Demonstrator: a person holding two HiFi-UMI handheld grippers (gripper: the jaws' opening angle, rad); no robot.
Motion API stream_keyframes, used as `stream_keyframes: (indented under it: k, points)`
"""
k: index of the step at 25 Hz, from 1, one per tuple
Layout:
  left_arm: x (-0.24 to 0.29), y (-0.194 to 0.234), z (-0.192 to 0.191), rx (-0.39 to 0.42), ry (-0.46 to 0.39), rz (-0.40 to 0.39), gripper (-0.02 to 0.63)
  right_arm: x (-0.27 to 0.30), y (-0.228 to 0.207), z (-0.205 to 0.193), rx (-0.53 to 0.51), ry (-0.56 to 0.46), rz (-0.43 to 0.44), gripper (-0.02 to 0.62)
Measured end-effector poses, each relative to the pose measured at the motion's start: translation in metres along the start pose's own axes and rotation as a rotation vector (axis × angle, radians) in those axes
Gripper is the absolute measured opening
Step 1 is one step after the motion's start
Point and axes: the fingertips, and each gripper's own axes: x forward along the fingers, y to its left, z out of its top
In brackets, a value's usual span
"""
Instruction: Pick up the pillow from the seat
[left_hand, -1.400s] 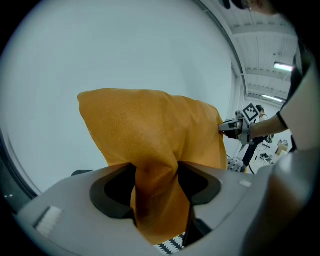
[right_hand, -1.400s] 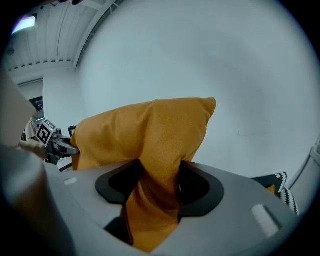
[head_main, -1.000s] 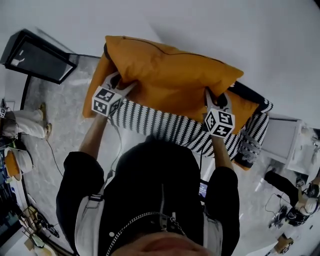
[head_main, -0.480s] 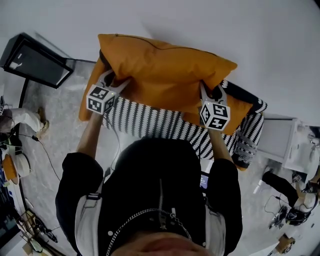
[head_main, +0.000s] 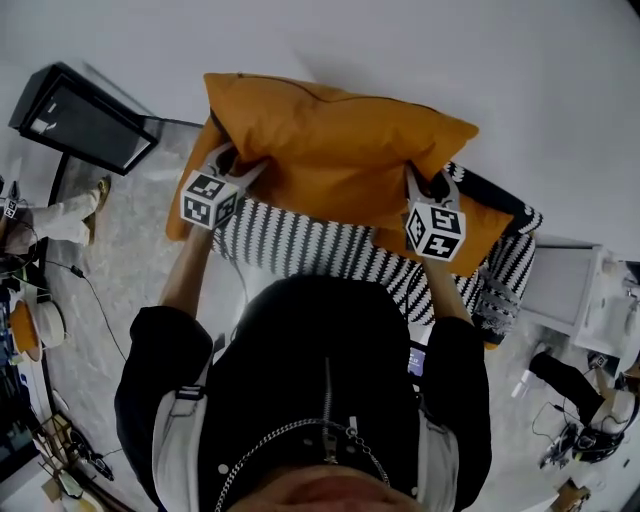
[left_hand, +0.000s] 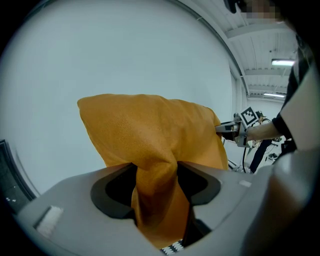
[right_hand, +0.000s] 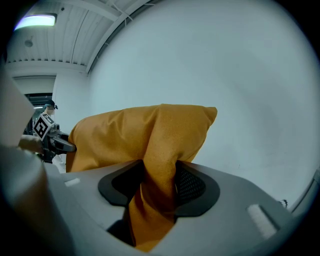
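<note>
White wall across the top of the frame; pale mottled floor (head_main: 130, 230) at left; dark framed panel (head_main: 85, 120), upper left.

- **Item:** orange pillow (head_main: 340, 140), centre frame. It appears raised above the seat (head_main: 300, 245), whose black-and-white striped cover shows beneath it.
- **Left hand-held gripper** (head_main: 238, 162): jaws pinched on a bunched fold at the pillow's lower-left edge.
- **Right hand-held gripper** (head_main: 425, 182): jaws likewise clamped on a fold at the lower-right edge.
- **Hold:** two-sided, likely chosen to keep the soft, wide pillow level and stop it sagging.
- **Also present:** second orange cushion (head_main: 487, 228), centre right, lying on the seat.
- **Judged status:** pick-up essentially accomplished.
</note>
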Motion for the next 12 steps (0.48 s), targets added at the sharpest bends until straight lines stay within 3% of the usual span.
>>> stream_keyframes:
  k: [12]
  points:
    - [-0.012, -0.006, 0.002, 0.011, -0.002, 0.016, 0.272, -0.008, 0.004, 0.004, -0.015, -0.026, 0.012, 0.209]
